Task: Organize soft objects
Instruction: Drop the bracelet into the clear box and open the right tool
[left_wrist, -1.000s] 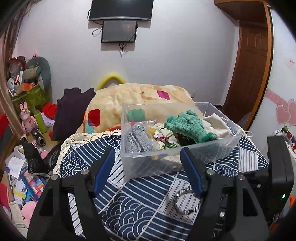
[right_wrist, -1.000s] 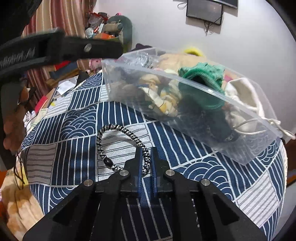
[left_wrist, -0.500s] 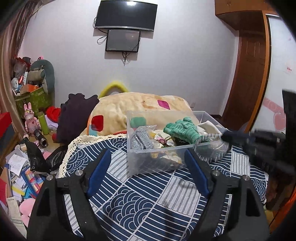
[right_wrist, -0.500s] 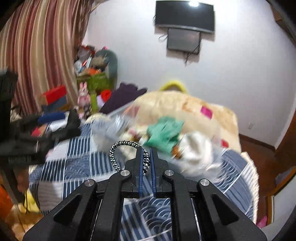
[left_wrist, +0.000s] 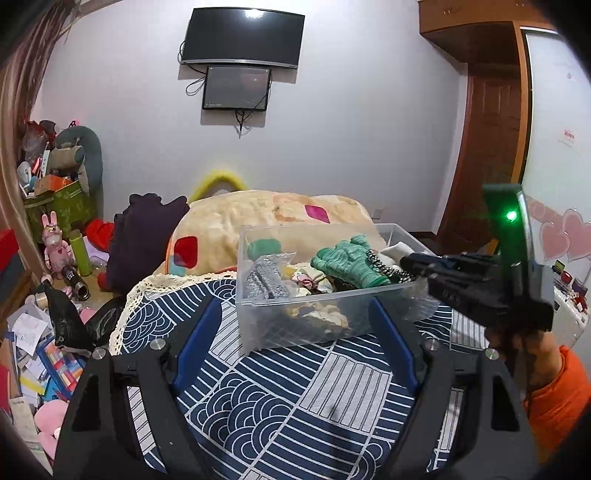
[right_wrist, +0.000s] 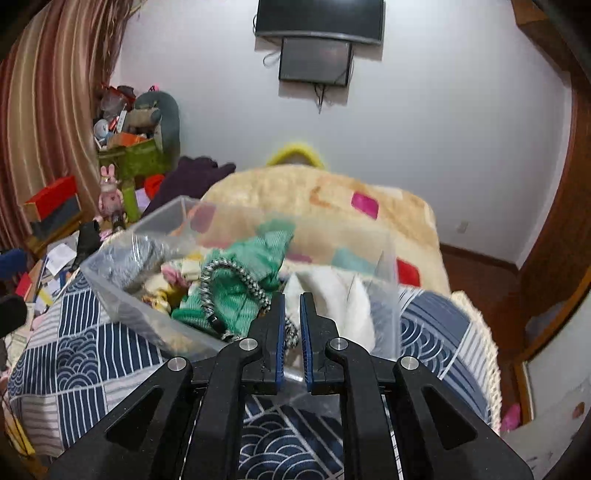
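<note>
A clear plastic bin (left_wrist: 295, 325) (right_wrist: 122, 295) stands on the blue-and-white patterned cloth (left_wrist: 280, 398). It holds a green knit glove (left_wrist: 347, 264) (right_wrist: 243, 291), a grey knit piece (left_wrist: 264, 282), a white cloth (right_wrist: 332, 295) and other soft items. My right gripper (right_wrist: 291, 306) is shut on a black-and-white braided cord loop (right_wrist: 236, 284) and holds it over the bin, above the green glove; the gripper also shows in the left wrist view (left_wrist: 406, 264). My left gripper (left_wrist: 295, 332) is open and empty, in front of the bin.
A beige blanket (left_wrist: 273, 218) with coloured patches lies behind the bin. A dark purple plush (left_wrist: 144, 232) sits to its left. Floor clutter, a pink rabbit toy (left_wrist: 55, 243) and a green box (left_wrist: 70, 206) lie far left. A wooden door (left_wrist: 487, 147) stands right.
My right gripper lifted the cord loop off the cloth and carried it up and over the bin. My left gripper drew back a little from the bin and stayed open.
</note>
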